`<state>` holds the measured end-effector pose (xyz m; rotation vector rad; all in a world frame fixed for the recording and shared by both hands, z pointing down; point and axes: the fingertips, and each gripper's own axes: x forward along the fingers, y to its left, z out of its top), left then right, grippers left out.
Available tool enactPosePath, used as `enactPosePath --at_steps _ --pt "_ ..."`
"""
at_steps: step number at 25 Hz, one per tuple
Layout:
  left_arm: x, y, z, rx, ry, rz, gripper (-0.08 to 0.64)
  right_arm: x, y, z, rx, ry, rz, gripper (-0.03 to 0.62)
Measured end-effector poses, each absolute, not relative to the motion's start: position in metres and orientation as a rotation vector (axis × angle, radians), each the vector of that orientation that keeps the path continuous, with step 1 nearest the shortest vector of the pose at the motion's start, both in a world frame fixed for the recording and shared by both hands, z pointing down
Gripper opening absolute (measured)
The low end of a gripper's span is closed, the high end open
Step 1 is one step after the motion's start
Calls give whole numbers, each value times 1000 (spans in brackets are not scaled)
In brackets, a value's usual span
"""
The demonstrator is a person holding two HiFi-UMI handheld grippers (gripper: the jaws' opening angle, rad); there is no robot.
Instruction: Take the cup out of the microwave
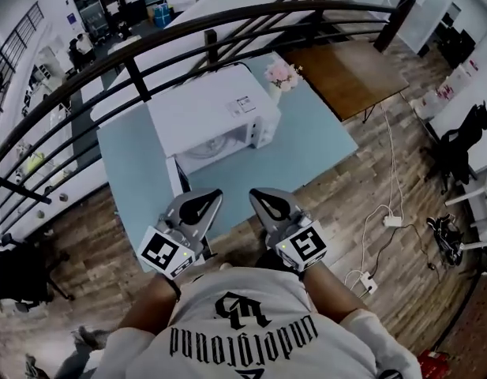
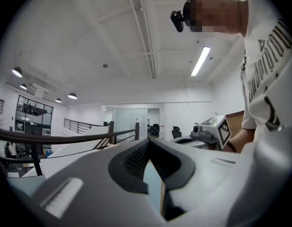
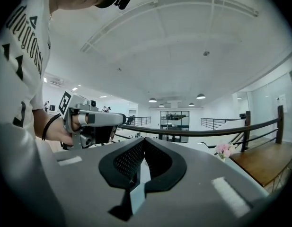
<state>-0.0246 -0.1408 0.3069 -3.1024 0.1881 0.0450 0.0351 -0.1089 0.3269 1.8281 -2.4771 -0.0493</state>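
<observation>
Microwave stands white on the pale blue bench, its front turned toward us. Its door appears swung open at the left of the cavity. Inside the cavity we see a pale round turntable. The cup we cannot make out in any view, so we cannot tell whether it stands in there.

We hold the left hand-held gripper and the right hand-held gripper side by side in front of our chest, a little apart. Both point level toward the microwave, with their tips over the near edge of the bench and well short of the open cavity. In the left gripper view the jaws meet at their tips with nothing caught between them, and only a strip of the blue bench shows through the slit behind. In the right gripper view the jaws are likewise pressed together and empty. Each gripper view also catches the other gripper off to one side, marker cube and all.

Pink flowers stand on the bench just beside the microwave's far right corner. A dark curved railing runs behind the bench. A brown wooden table stands beyond the bench's right end. On the plank floor to the right lie a white power strip and its cables, with a black office chair farther out.
</observation>
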Motion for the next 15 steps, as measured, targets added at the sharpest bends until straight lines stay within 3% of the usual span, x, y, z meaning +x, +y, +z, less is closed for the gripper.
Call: enactPosePath --at_steps 15 --pt "35 -196 313 -3042 733 21 49 117 -178 333 1446 -2722 9 5"
